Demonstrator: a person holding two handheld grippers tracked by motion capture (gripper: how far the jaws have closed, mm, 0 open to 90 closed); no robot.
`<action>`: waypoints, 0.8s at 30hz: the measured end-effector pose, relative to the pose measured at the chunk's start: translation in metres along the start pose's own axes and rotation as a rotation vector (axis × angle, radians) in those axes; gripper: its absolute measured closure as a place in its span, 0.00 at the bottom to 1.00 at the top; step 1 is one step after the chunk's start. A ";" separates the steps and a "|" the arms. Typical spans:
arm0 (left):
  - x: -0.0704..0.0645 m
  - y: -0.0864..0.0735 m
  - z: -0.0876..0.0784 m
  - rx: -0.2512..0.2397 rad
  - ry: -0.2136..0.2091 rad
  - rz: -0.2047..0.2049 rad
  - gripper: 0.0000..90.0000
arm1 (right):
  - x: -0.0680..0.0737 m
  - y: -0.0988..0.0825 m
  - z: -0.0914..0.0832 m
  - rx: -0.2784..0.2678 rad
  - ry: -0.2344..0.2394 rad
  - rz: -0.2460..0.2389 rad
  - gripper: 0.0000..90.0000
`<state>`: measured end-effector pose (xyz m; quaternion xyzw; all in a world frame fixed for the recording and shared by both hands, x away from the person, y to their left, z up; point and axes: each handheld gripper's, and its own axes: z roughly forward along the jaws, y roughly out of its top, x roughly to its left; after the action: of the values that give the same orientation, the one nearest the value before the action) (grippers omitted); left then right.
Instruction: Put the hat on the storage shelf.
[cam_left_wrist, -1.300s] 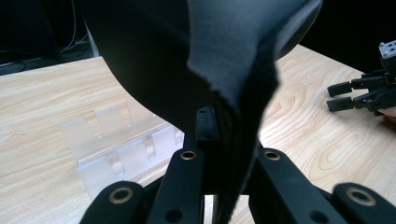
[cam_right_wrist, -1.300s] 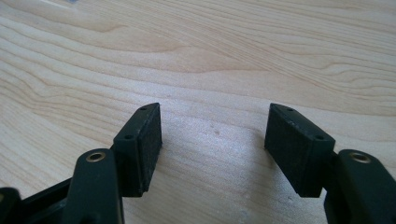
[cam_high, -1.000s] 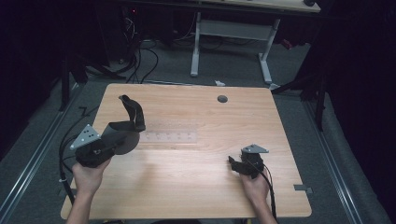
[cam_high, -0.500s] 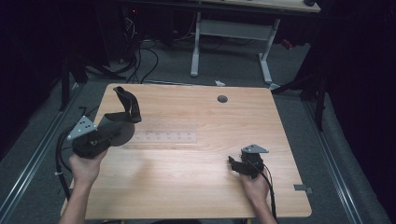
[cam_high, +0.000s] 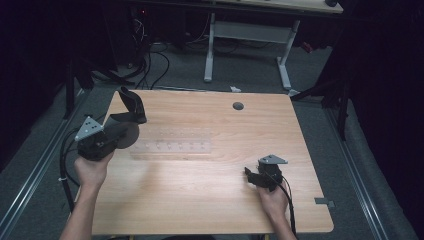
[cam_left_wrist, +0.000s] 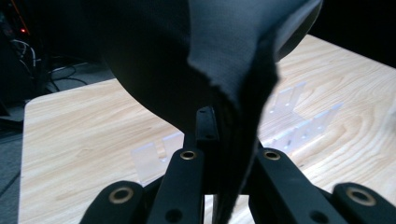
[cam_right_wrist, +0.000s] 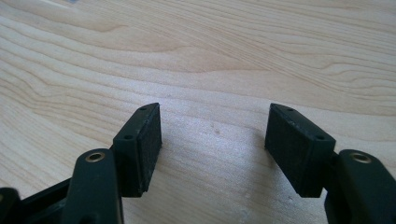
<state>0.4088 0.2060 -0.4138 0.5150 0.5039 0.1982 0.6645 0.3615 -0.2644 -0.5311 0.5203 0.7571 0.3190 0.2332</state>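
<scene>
Wooden table (cam_high: 200, 200) seen from above, with a person's forearms entering from the near edge. The left gripper (cam_high: 112, 135) is held over the far-left part of the table, its grey three-cornered plate facing up. Its jaws are pressed together on a piece of black cloth (cam_high: 131, 102), which rises from the grip and curls up toward the far-left corner of the table. In the left gripper view the same black cloth (cam_left_wrist: 224, 70) hangs as a broad dark fold directly above the jaws, with one edge of it pinched between the two black fingers (cam_left_wrist: 187, 182); the cloth covers most of the upper half of that view.

Just right of the left gripper, a clear plastic rack (cam_high: 172, 146) lies flat on the table, running left to right across the middle; its upright clear tabs (cam_left_wrist: 289, 100) appear behind the cloth in the left gripper view. The cloth is held above the table, near the left end of the rack and not touching it so far as can be told.

The right gripper (cam_high: 252, 176) rests low at the near-right part of the table, well apart from the rack and the cloth. Its fingers (cam_right_wrist: 140, 149) are spread wide over bare wood, with nothing between them.

A small round dark hole (cam_high: 238, 106) sits near the far edge of the table.
</scene>
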 end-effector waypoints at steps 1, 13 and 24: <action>0.001 -0.001 0.002 0.002 0.003 0.004 0.95 | 0.000 0.000 0.000 0.000 0.000 0.000 0.41; 0.011 -0.012 0.020 0.013 0.046 0.043 0.96 | 0.000 0.000 0.000 0.000 0.000 0.002 0.41; 0.019 -0.021 0.028 0.000 0.075 0.046 0.96 | 0.000 0.000 0.000 0.001 0.001 0.001 0.40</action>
<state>0.4359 0.1987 -0.4417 0.5188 0.5164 0.2327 0.6403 0.3612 -0.2642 -0.5311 0.5207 0.7570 0.3192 0.2322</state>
